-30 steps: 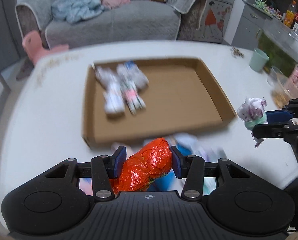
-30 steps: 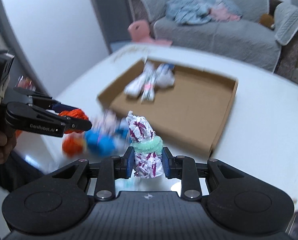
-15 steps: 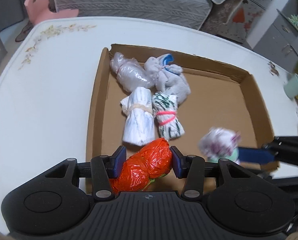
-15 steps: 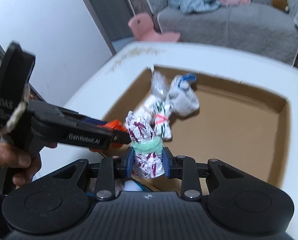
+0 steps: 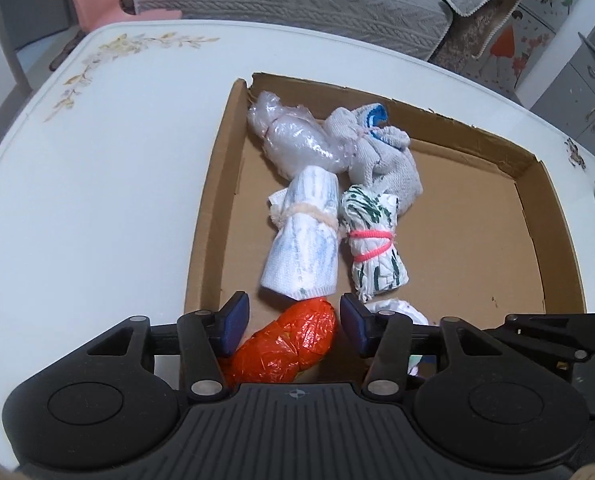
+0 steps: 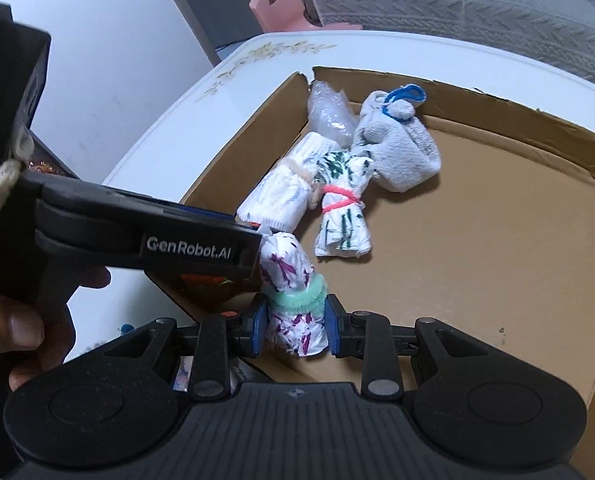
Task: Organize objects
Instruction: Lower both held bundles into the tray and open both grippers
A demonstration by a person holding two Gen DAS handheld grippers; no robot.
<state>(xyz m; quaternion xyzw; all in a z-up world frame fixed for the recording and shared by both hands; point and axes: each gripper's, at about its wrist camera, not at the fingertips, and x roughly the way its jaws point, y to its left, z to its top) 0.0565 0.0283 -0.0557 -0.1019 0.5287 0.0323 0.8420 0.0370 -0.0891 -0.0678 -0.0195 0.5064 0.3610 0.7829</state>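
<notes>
Left tongs (image 5: pixel 293 326) opening around orange bundle (image 5: pixel 287 344), pitched steeply into tray (image 5: pixel 205 216)

Left gripper (image 5: pixel 293 322): pointing steeply downward, jaws opening, blue pads (image 5: pixel 235 320) standing slightly clear on both sides of the orange bundle (image 5: pixel 287 344) lying between them. Right gripper (image 6: pixel 295 326): tilting downward, jaws pressing closed on the purple-patterned bundle (image 6: pixel 293 300) at its green band. Hand (image 6: pixel 21 320): bare, wrapping around the left gripper's black handle, seen at the right wrist view's left edge.
</notes>
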